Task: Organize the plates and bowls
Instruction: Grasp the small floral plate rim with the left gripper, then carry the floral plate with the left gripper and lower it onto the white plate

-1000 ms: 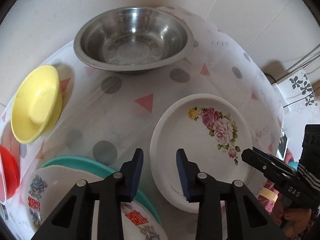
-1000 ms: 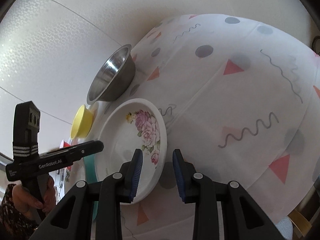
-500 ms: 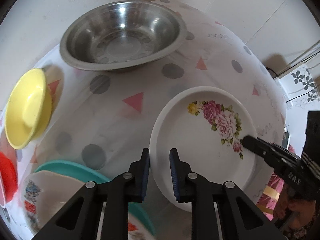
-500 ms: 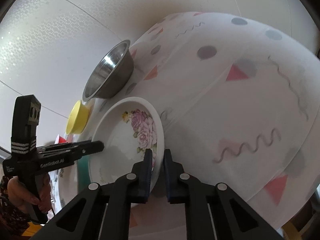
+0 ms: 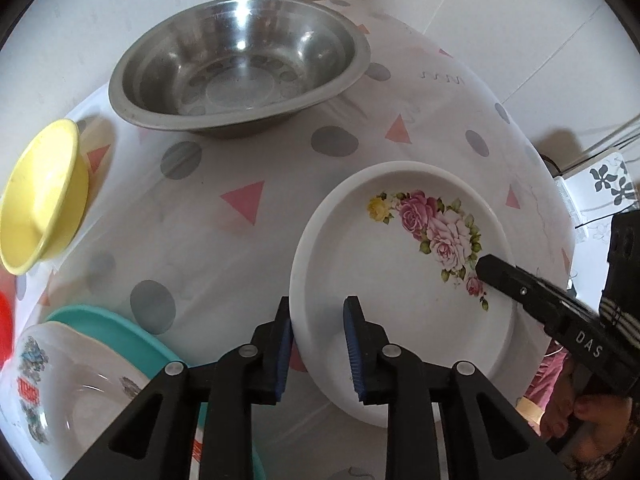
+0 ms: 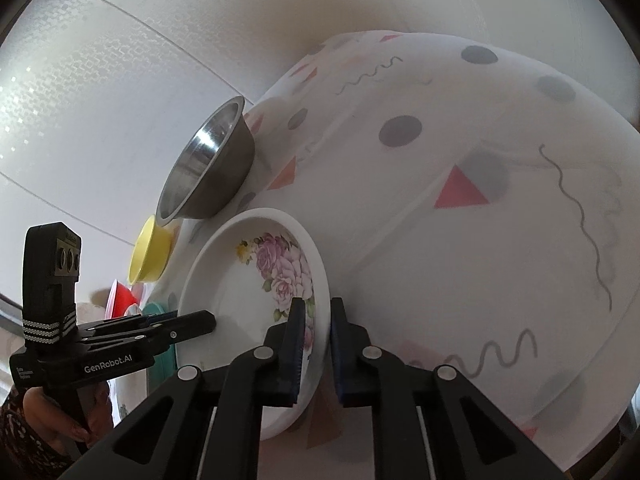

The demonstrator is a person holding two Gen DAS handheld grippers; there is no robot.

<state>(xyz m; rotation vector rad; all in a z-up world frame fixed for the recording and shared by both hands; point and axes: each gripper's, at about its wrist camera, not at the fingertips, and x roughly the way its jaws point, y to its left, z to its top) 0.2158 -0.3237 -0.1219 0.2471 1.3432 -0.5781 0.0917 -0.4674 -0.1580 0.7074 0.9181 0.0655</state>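
Note:
A white plate with pink roses point(image 5: 400, 264) lies right of centre on the table; it also shows in the right wrist view point(image 6: 248, 280). My left gripper point(image 5: 318, 316) straddles its near-left rim, one finger outside and one inside, with a gap still showing. My right gripper point(image 6: 314, 312) is shut on the plate's right rim. A steel bowl point(image 5: 240, 64) stands at the back. A yellow bowl point(image 5: 40, 196) sits at the left. A patterned white plate point(image 5: 72, 392) rests on a teal plate point(image 5: 120, 328) at the near left.
A red dish point(image 5: 6, 328) shows at the far left edge. The table has a white cloth with grey dots and pink triangles point(image 5: 240, 200). A wall stands behind the steel bowl. Cables and a patterned box point(image 5: 600, 184) lie beyond the right edge.
The right gripper closed on the plate's right rim and holds it. The left gripper narrowed, then reopened somewhat and moved onto the plate's left rim.

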